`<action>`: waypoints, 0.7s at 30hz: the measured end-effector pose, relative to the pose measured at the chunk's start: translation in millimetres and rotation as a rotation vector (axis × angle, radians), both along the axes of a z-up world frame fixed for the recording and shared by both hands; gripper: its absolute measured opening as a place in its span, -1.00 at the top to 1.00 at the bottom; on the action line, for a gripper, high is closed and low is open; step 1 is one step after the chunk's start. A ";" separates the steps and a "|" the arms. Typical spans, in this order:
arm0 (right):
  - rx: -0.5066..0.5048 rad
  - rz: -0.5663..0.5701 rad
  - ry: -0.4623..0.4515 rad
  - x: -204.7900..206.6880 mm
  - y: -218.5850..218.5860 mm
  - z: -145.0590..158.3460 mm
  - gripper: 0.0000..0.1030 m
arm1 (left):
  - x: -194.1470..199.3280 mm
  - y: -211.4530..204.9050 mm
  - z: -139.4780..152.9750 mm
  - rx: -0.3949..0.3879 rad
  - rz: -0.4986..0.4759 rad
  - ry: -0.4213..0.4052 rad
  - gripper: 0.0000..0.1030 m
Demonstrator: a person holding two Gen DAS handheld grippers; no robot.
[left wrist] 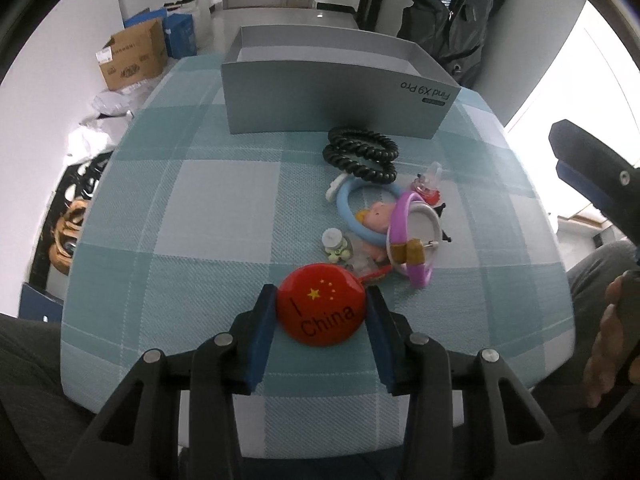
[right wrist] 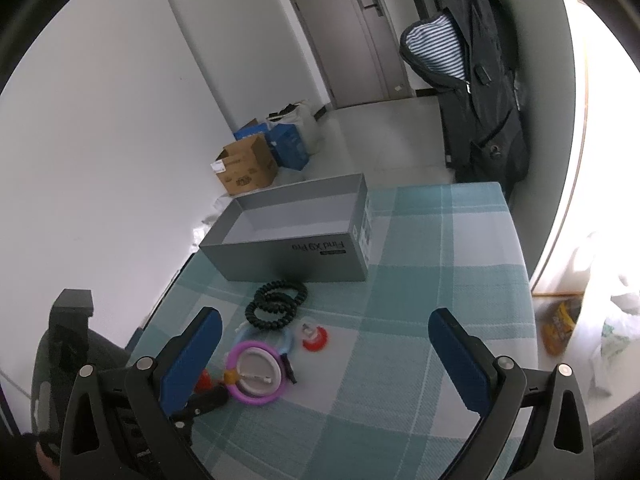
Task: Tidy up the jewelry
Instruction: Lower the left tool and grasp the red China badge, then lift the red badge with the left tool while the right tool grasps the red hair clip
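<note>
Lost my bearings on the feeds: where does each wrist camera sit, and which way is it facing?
Left wrist: low over the near table edge, facing the grey box; left gripper clamps the red badge; right hand at the edge.
Right wrist: higher, off to the right, angled at the box; right gripper open.
Shared: box, black hair ties, purple ring.

Your left gripper (left wrist: 321, 312) has matt black plastic arms and blue, rubbery-looking pads (left wrist: 262, 320); they pinch a glossy red badge (left wrist: 322, 310) that looks like lacquered metal. At 12 o'clock from it lies a woven, matt checked tablecloth (left wrist: 224, 200), slightly rough. At 1 o'clock, the coiled hair ties (left wrist: 362, 154) look like shiny black plastic, and the purple ring (left wrist: 400, 216) smooth plastic. The grey box (left wrist: 332, 96) is smooth, matt cardboard.
</note>
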State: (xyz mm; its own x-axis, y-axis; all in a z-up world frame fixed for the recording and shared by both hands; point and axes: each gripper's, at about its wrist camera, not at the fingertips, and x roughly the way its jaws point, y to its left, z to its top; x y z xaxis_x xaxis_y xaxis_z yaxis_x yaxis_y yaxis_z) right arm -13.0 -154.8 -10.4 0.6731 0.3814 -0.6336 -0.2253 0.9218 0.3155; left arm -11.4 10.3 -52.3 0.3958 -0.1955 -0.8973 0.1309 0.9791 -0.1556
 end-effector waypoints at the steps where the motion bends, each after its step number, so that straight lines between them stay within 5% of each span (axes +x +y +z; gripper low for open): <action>1: 0.000 0.000 0.001 -0.1 -0.3 -0.1 -1.00 | 0.1 0.8 0.3 -0.009 0.001 0.004 0.27; 8: 0.019 0.018 0.049 2.6 -0.3 -6.7 -1.00 | 2.9 12.3 16.9 -0.071 0.042 -0.024 0.27; 14: 0.063 0.151 0.121 -1.1 20.4 -18.6 -1.00 | 7.3 29.9 29.3 -0.115 0.107 -0.068 0.27; 21: 0.047 0.231 0.189 -3.1 43.5 -34.4 -0.76 | 12.0 46.1 29.4 -0.155 0.166 -0.076 0.27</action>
